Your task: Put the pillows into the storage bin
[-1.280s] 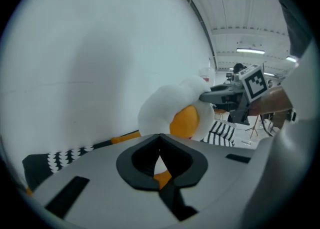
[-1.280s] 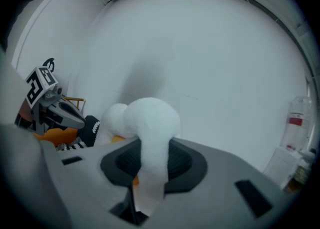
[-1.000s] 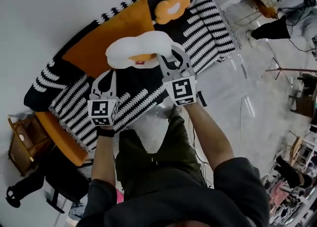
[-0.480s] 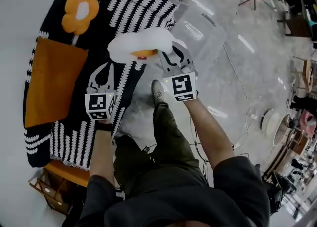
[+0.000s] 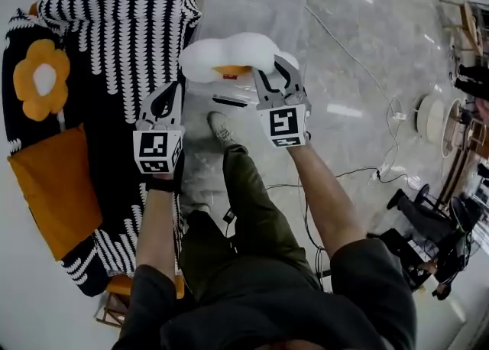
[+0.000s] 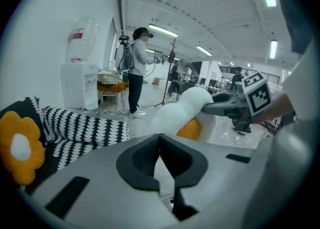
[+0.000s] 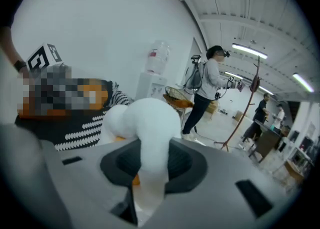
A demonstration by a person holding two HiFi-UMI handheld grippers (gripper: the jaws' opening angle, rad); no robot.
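Your right gripper point(image 5: 273, 73) has its fingers pinching the white pillow point(image 5: 229, 54) by one lobe, same hold as a second ago. The pillow's orange patch shows underneath. It hangs in the air, and from the head view it overlaps the near rim of the clear storage bin point(image 5: 252, 4), which stands on the floor point(image 5: 359, 73).

A second ago the pillow was over the striped blanket point(image 5: 130, 43). You have swung both grippers round since, so the blanket now lies off to your left and the bin is straight ahead.

Your left gripper point(image 5: 172, 90) has its fingers pressed together with nothing between them. It is just left of the pillow, apart from it, and has kept the same spacing from the right gripper.

The flower pillow point(image 5: 42, 77) has stayed on the blanket, with the orange cushion point(image 5: 50, 188) near it, both well apart from the bin.
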